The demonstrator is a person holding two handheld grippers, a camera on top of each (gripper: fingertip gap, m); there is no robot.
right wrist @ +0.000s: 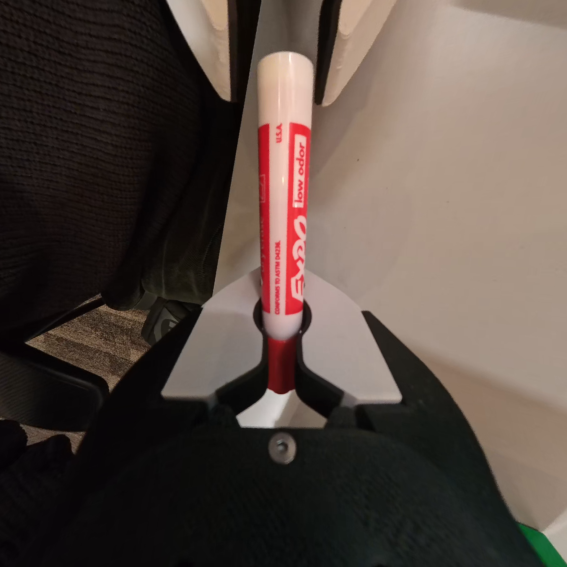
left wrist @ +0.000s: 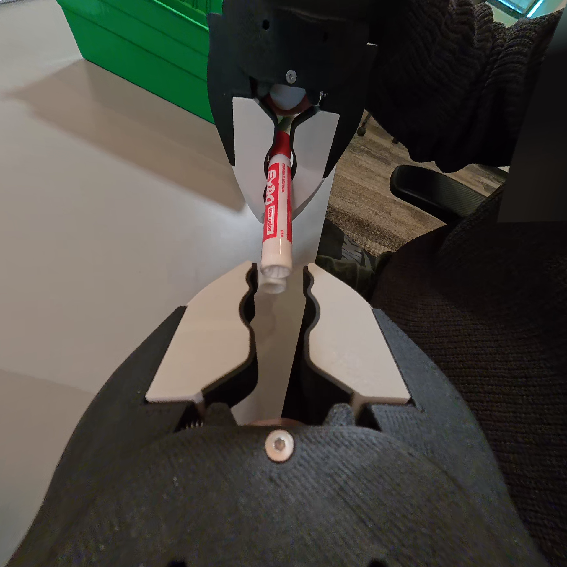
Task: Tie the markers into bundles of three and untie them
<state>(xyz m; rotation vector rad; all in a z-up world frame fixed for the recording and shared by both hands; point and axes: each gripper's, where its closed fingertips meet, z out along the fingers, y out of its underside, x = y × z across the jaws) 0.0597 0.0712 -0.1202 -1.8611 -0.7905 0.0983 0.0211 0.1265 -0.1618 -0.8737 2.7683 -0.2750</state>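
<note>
A: Marker (right wrist: 283, 190) first, since it sits nearest the lens: the right gripper (right wrist: 282, 310) is clenched on its red-capped end, the white barrel running straight out along the fingers.

B: And its long axis?

A: In line with both grippers. The butt end points at the left gripper (left wrist: 279, 276), whose fingers stand parted, nothing between the pads. From the left wrist view the butt hangs just at the mouth of that gap, and I cannot tell whether it touches either pad.

B: So which claw is nearer the free end?

A: The left one; the right has the cap end only.

B: Beyond them?

A: A pale table (left wrist: 92, 245) lies beneath, its edge running under the marker. A green bin (left wrist: 138, 52) stands farther back on it. Off the table's edge, a person's dark knitted sleeve (left wrist: 475, 76), a black chair arm (left wrist: 435, 190) and carpeted floor (left wrist: 368, 190).
</note>
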